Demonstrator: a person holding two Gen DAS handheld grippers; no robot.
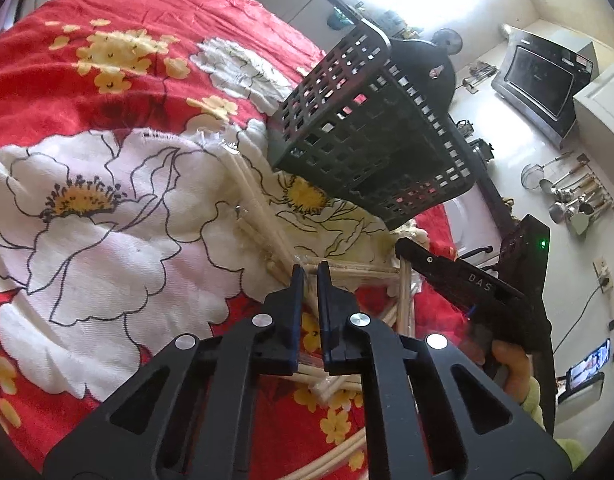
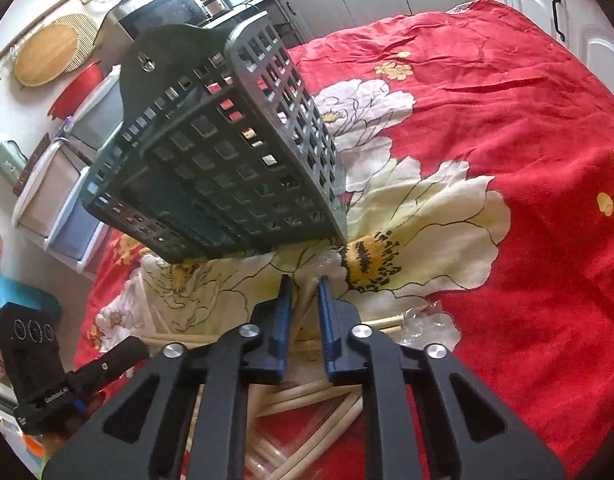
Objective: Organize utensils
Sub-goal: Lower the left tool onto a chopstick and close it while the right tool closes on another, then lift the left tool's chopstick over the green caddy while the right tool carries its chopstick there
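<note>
A dark perforated plastic utensil holder [image 1: 371, 128] stands on the red floral cloth [image 1: 119, 92], just beyond a loose pile of pale wooden chopsticks [image 1: 259, 208]. It also shows in the right wrist view [image 2: 227, 152], with chopsticks [image 2: 311, 396] under the gripper. My left gripper [image 1: 311, 276] hovers over the pile with its jaws nearly together and nothing visibly between them. My right gripper [image 2: 305, 288] sits low over the pile; a chopstick [image 2: 303, 308] lies in the narrow gap between its jaws. The right gripper's body [image 1: 467, 280] shows at the right of the left wrist view.
Clear plastic wrappers [image 2: 423, 324] lie among the chopsticks. White cabinets [image 2: 527, 8] stand beyond the cloth. A microwave [image 1: 543, 80] and hanging metal utensils [image 1: 575, 196] are on the wall side. The left gripper's body [image 2: 39, 376] is at the lower left of the right wrist view.
</note>
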